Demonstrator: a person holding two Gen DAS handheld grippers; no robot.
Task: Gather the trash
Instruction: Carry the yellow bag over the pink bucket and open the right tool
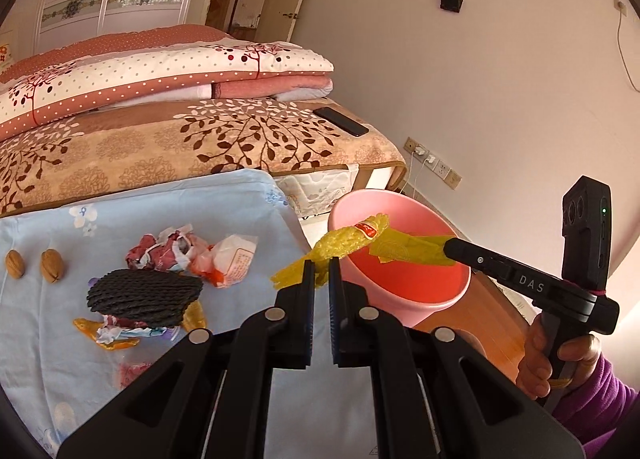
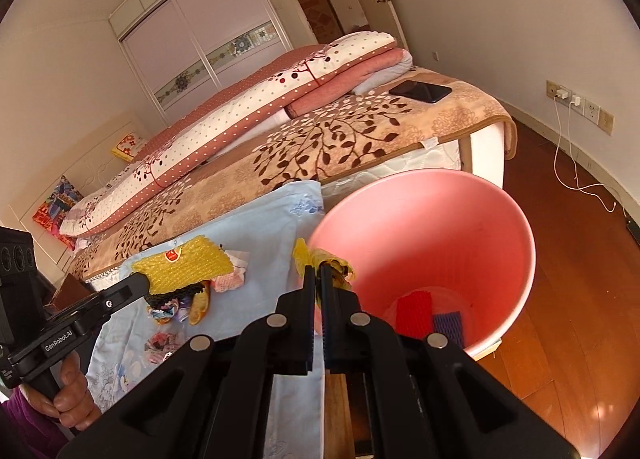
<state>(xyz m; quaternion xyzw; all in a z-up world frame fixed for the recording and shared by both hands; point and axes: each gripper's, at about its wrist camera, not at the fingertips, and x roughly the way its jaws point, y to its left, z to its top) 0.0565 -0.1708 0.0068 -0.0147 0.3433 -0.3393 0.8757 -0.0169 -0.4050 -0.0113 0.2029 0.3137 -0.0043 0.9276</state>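
Note:
My left gripper (image 1: 321, 265) is shut on a yellow foam net (image 1: 348, 241) with a red label, held at the near rim of the pink bin (image 1: 400, 301). My right gripper (image 1: 448, 247) is shut on a flat yellow wrapper (image 1: 416, 249) over the bin's mouth; in the right wrist view it (image 2: 319, 271) pinches the wrapper (image 2: 304, 257) beside the bin (image 2: 400, 227). The left gripper and its net (image 2: 188, 265) show at the left there. Crumpled wrappers (image 1: 168, 249), a black foam net (image 1: 144, 297) and orange peel (image 1: 110, 341) lie on the blue cloth (image 1: 52, 359).
Two walnuts (image 1: 34, 264) sit on the cloth at the left. The bin holds red (image 2: 414, 309) and purple (image 2: 450, 325) foam nets. A bed with folded quilts and a black phone (image 1: 340, 121) stands behind. Wooden floor and wall sockets with a cable lie to the right.

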